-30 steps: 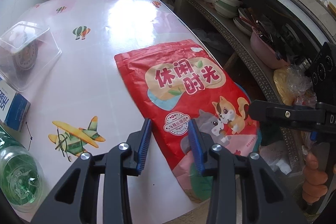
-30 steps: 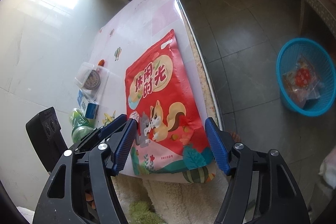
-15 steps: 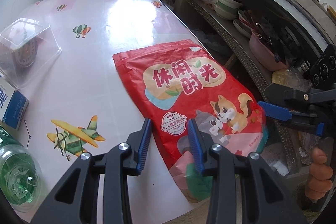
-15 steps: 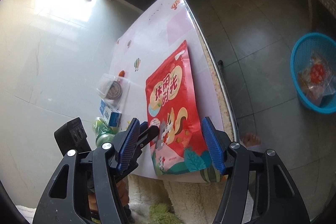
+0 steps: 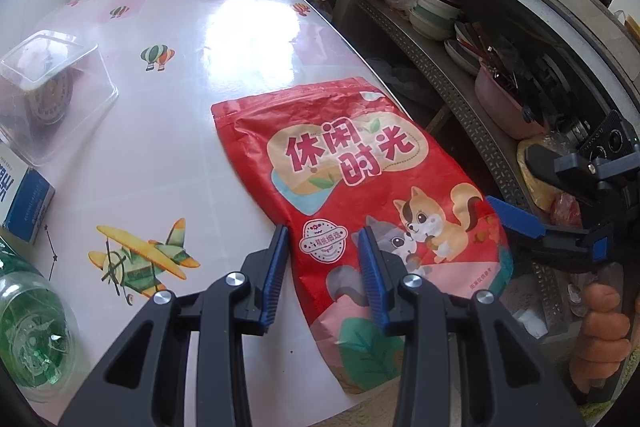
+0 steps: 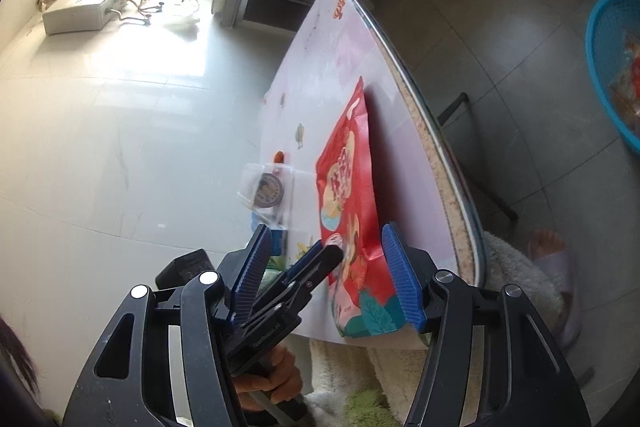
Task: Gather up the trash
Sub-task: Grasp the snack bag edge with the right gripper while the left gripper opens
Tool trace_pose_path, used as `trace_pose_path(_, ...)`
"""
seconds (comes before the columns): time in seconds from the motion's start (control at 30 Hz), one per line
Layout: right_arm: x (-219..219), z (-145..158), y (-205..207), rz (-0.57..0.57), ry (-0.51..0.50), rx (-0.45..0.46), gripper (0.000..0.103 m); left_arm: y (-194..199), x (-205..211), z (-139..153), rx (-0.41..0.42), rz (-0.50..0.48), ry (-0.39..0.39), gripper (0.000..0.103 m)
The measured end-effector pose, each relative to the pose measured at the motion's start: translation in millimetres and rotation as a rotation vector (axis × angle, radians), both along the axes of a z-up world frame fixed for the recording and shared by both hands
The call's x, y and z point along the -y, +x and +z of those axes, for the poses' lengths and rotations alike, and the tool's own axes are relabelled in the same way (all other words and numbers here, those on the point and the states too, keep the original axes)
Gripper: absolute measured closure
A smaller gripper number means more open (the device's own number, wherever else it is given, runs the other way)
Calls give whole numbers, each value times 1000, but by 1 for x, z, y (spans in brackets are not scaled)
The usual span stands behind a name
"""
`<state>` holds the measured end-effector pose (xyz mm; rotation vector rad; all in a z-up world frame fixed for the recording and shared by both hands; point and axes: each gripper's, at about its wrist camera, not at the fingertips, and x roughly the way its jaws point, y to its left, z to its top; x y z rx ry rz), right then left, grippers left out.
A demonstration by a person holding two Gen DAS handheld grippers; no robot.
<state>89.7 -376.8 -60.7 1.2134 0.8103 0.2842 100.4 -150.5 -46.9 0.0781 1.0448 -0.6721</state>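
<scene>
A red snack bag (image 5: 360, 179) printed with squirrels lies flat on the table (image 5: 168, 147), its near end at the table's front edge. My left gripper (image 5: 324, 259) hovers part open over the bag's near left edge, one finger beside the bag and one above it, pressing on nothing. My right gripper (image 6: 328, 279) comes in low from the right, jaws closing. The bag's (image 6: 352, 227) near right corner lies between its fingers, and the pads do not press it. The right gripper (image 5: 512, 179) also shows at the bag's right edge, held by a hand (image 5: 600, 339).
On the table's left stand a clear plastic box (image 5: 48, 87), a blue-and-white carton (image 5: 24, 203) and a green bottle (image 5: 28, 327). A blue basket (image 6: 612, 67) holding wrappers sits on the floor to the right. Shelves of bowls (image 5: 432, 15) run alongside. A slippered foot (image 6: 552, 267) is nearby.
The right gripper has rolled and sunk toward the bag's near right corner, its jaws narrowing. The left gripper has stayed put. The bag has barely shifted.
</scene>
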Motion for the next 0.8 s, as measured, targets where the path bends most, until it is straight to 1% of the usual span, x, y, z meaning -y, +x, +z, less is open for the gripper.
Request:
trace_pose_path(0.03, 0, 0, -1, 0, 8, 10, 46, 1, 0, 0, -4, 3, -4, 68)
trace_pose_path(0.13, -5, 2, 3, 11, -30, -7, 47, 0, 0, 0, -4, 4, -4, 68)
trace_pose_path(0.23, -15, 1, 6, 38, -12, 2, 49, 0, 0, 0, -1, 5, -4, 68)
trace_pose_path(0.27, -18, 2, 8, 43, -19, -1, 50, 0, 0, 0, -3, 6, -5, 68)
trace_pose_path(0.4, -22, 5, 10, 43, -94, -34, 57, 0, 0, 0, -3, 6, -5, 68)
trace_pose_path(0.47, -24, 6, 11, 34, -145, -55, 62, -1, 0, 0, -2, 7, -6, 68)
trace_pose_path(0.5, -24, 6, 12, 28, -163, -63, 64, -1, 0, 0, -2, 7, -6, 68)
trace_pose_path(0.6, -23, 4, 11, 11, -196, -83, 73, -1, 0, 1, 2, 5, -4, 68)
trace_pose_path(0.63, -23, 3, 12, 11, -200, -88, 78, 0, 0, 1, 1, 5, -6, 68)
trace_pose_path(0.7, -26, 0, 13, 16, -207, -101, 82, 1, -1, 1, -2, 7, -9, 68)
trace_pose_path(0.73, -28, -1, 14, 19, -221, -106, 87, 2, -1, 2, -5, 7, -11, 68)
trace_pose_path(0.8, -30, 0, 14, 20, -251, -112, 90, 4, -3, 2, -17, 9, -21, 68)
